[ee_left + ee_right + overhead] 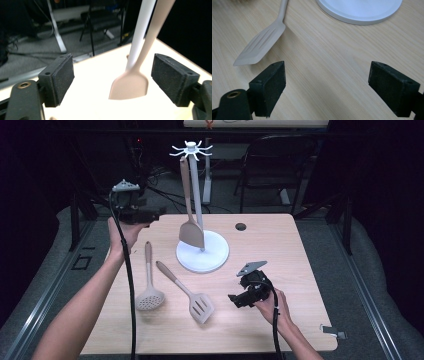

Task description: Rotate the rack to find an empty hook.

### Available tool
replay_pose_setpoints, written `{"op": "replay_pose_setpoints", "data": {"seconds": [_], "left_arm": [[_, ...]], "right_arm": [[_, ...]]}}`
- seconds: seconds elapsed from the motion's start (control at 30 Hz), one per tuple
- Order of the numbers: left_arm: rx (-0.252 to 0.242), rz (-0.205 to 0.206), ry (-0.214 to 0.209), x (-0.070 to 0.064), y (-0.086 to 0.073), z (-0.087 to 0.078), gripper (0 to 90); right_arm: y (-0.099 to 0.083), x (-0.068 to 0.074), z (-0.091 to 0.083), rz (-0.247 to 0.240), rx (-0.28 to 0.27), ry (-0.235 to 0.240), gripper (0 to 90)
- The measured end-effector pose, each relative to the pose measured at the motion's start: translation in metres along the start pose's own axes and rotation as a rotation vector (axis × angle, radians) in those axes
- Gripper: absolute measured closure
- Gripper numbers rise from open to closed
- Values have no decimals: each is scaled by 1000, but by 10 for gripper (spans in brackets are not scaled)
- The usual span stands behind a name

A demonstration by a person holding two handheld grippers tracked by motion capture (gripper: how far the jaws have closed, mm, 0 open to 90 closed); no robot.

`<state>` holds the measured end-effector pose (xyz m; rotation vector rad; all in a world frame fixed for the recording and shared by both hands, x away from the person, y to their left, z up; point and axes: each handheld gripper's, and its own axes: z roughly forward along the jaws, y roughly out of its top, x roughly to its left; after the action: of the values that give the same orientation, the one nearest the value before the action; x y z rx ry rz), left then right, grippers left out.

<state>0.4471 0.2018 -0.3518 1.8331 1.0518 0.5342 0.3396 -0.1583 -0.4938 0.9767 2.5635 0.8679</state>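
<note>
A white utensil stand (202,251) with a hooked top stands mid-table. A beige solid spatula (191,233) hangs from it, blade down; its blade (130,86) appears ahead of my left gripper (112,80), which is open and empty. That left gripper (159,212) is held above the table's far left corner, pointing at the stand. A slotted spatula (200,306) and a round skimmer (149,299) lie flat on the table. My right gripper (231,298) hovers open near the front right, just right of the slotted spatula (260,45).
The wooden table (280,270) has a small round hole (241,226) at the back. A small grey clip (334,331) lies at the front right corner. Beyond the table stand a dark chair (272,160) and cables on the floor.
</note>
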Motion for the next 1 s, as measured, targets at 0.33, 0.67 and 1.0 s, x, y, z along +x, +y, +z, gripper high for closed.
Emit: {"op": "replay_pose_setpoints", "data": {"seconds": [0.33,0.67,1.0], "left_arm": [[96,-1,11,-5,-69,10,142],[178,-66,15,-3,-136,16,94],[211,-90,37,-1,-153,10,66]], "right_arm": [[1,4,3,-10,14,0,147],[1,5,9,-13,20,-9,156],[3,10,14,-12,20,-17,197]]}}
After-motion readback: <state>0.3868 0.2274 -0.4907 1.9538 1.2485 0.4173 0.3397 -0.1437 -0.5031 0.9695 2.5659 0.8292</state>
